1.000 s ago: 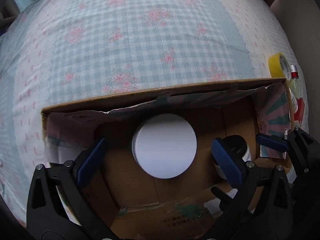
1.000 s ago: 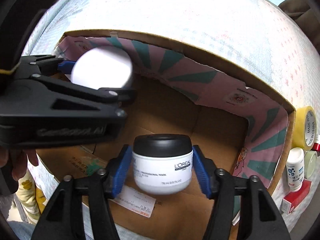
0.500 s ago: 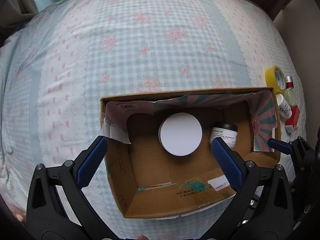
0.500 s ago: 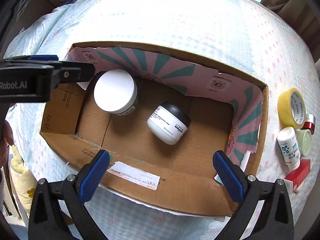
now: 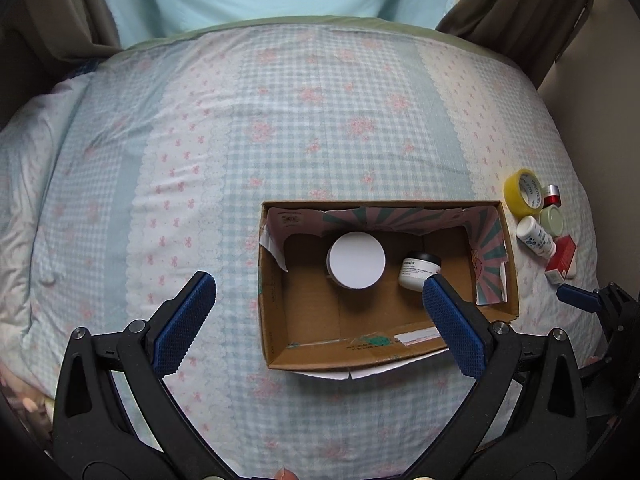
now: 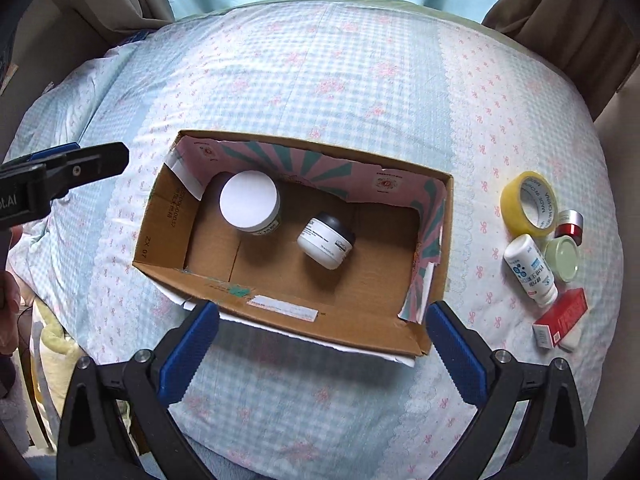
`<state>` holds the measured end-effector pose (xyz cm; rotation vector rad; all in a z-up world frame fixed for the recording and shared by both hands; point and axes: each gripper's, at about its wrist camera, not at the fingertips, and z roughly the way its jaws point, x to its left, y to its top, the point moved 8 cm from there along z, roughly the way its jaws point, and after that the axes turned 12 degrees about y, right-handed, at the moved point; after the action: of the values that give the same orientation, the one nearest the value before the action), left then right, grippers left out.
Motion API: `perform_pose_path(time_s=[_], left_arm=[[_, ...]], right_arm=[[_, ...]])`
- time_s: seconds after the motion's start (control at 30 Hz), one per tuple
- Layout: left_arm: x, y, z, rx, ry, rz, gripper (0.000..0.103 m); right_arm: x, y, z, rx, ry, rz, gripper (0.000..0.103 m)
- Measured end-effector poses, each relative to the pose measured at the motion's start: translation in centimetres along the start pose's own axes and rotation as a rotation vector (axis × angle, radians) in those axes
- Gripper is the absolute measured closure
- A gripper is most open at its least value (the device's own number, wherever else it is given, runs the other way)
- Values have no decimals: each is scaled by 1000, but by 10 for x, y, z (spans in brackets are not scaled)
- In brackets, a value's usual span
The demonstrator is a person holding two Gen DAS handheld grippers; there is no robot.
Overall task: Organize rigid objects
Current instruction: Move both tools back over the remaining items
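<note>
Both the left gripper (image 5: 318,320) and the right gripper (image 6: 322,350) hang spread wide and empty above the bed (image 6: 340,80). In the cardboard box (image 6: 280,312) a white-lidded jar (image 6: 249,199) stands upright, with a black-lidded jar (image 6: 326,242) tilted at its 4 o'clock. Outside, at the box's 3 o'clock, lie a tape roll (image 6: 528,204), white bottle (image 6: 530,270) and red carton (image 6: 562,318).
</note>
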<state>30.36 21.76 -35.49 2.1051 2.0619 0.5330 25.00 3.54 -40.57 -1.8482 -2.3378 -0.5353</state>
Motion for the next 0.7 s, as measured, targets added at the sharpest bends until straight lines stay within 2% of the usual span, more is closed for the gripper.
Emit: perform_pose_path(time_s=[0.17,0.33,0.4,0.5,0.7], left_arm=[[-16,-6,-40,-52,37,-31,0],[-57,-22,-71,-51,37,-45,0],[-79,-30,-82,-47,29,-69,0],[-121,-40,-90,-22,-31,-113,0],[-214,-49,-91,27,-72,-116,0]], right_arm=[[-21,-23,-45,-33,-10,49,0],[-64,-53,-91,-77,-33,109,0],[-86,-65,-105,-89,-55,122,0],[-122,-80,-125,-109,-78,115,0],[-202,-93,-158,-141,-90,114,0]])
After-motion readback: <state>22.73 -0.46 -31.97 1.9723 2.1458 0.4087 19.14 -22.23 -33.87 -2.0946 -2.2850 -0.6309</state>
